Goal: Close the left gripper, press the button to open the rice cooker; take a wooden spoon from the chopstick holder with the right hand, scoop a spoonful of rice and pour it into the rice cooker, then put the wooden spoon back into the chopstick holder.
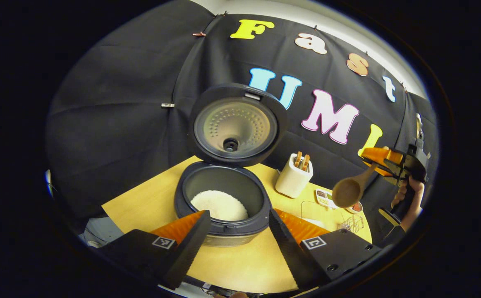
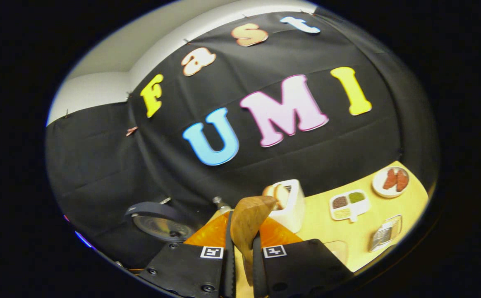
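Note:
The dark rice cooker (image 1: 223,198) stands open on the wooden table, its lid (image 1: 234,124) upright and white rice (image 1: 219,205) in the pot. My left gripper (image 1: 238,215) is open, its fingers reaching toward the cooker's front rim on either side. Right of the cooker is the white chopstick holder (image 1: 293,178) with wooden handles in it. At the far right a hand holds my right gripper (image 1: 389,163) in the air, shut on the wooden spoon (image 1: 350,190); the bowl shows bare wood. In the right gripper view the spoon (image 2: 248,223) stands between the fingers of the right gripper (image 2: 240,248), before the holder (image 2: 290,203).
A compartment dish (image 2: 348,203), a small plate with red food (image 2: 390,180), a wire basket (image 2: 385,234) and a clear container (image 2: 335,248) lie on the table (image 1: 240,265) right of the holder. The cooker lid (image 2: 161,223) shows at lower left.

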Demonstrator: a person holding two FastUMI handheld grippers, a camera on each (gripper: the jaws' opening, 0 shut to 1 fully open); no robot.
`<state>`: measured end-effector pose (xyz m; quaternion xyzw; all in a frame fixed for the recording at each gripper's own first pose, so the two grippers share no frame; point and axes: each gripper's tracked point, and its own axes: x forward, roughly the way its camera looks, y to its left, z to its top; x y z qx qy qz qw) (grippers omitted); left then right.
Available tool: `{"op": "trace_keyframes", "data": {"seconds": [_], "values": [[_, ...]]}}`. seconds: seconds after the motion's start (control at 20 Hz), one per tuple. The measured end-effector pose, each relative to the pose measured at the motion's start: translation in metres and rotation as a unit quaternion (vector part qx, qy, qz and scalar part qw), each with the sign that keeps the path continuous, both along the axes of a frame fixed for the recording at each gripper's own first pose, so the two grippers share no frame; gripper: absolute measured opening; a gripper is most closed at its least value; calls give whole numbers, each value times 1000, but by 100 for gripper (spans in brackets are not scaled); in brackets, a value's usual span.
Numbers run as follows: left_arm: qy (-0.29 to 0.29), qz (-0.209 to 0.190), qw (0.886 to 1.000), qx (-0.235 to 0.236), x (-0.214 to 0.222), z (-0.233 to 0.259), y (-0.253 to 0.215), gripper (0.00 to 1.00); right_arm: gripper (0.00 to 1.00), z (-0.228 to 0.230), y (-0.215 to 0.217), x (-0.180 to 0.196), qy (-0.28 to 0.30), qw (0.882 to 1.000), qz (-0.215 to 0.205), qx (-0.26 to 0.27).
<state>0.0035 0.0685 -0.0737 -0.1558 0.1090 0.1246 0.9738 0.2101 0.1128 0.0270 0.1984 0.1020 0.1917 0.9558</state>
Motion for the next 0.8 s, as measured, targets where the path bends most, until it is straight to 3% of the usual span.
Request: {"op": "trace_keyframes", "data": {"seconds": [0.4,0.8], "values": [[19,-4,999,27,20,2,-49,95,20,-33,-185,26,53,985,-159,39],[37,16,997,66,22,13,-90,95,20,-77,-279,65,91,962,-237,97]]}}
